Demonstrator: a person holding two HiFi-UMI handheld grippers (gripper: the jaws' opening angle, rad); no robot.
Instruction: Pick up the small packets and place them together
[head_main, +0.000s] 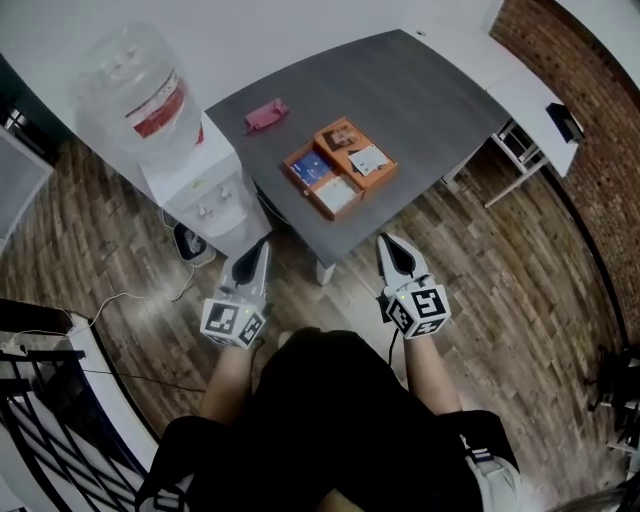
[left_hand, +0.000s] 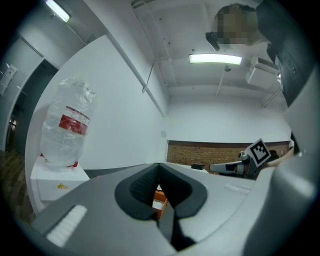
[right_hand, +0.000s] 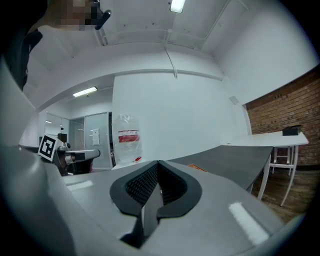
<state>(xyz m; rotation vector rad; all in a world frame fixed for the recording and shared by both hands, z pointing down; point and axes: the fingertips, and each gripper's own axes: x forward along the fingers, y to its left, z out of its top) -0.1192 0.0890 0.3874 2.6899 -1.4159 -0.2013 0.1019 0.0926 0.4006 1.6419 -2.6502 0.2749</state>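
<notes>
Left gripper (left_hand: 159, 169) — jaws together, empty

The table (head_main: 430, 90) is dark grey, the box (head_main: 384, 176) orange, one packet (head_main: 312, 167) blue. The bottle (head_main: 120, 65) is clear, its label (head_main: 157, 112) red.

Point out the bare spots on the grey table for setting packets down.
Widest bare patch: the far right half of the table, beyond the tray. A narrower strip lies between tray and pink item. Crowded: the near edge, where the tray sits.
</notes>
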